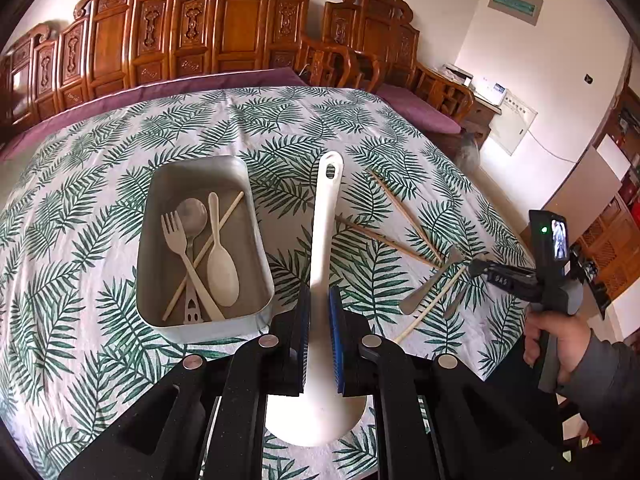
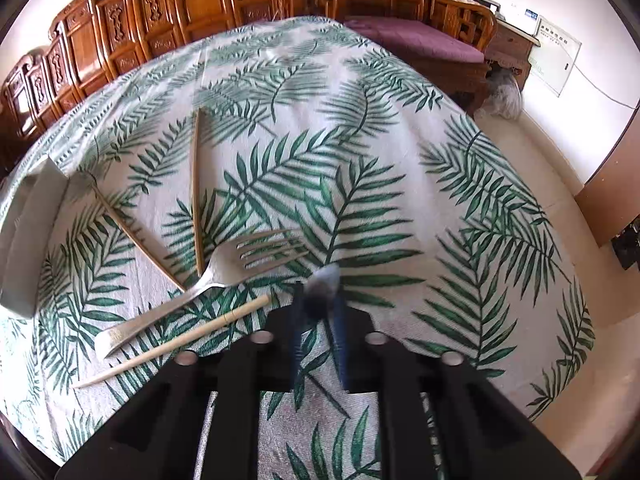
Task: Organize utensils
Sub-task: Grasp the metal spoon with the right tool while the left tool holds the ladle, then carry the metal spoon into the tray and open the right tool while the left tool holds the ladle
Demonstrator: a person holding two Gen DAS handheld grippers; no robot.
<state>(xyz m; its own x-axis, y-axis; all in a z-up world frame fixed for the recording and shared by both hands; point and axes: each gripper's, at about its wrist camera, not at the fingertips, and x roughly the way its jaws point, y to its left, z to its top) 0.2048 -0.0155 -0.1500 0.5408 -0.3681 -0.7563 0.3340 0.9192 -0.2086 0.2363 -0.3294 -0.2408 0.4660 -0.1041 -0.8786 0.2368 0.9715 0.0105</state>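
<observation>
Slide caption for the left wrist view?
Left gripper holding white ladle beside metal tray of utensils.

Left gripper (image 1: 320, 320) fingers clamped; right gripper (image 2: 320, 308) fingers pinched nearly together.

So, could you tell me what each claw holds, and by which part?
Left claw grips the white ladle low on its handle, beside the bowl. Right claw pinches a blurred grey object; its part cannot be told.

A table under a palm-leaf tablecloth (image 1: 100, 240) carries a grey tray (image 1: 160, 312) of cutlery. Beside it lie a metal fork (image 2: 208, 280), two brown chopsticks (image 2: 195, 184) and one pale chopstick (image 2: 180, 348).
</observation>
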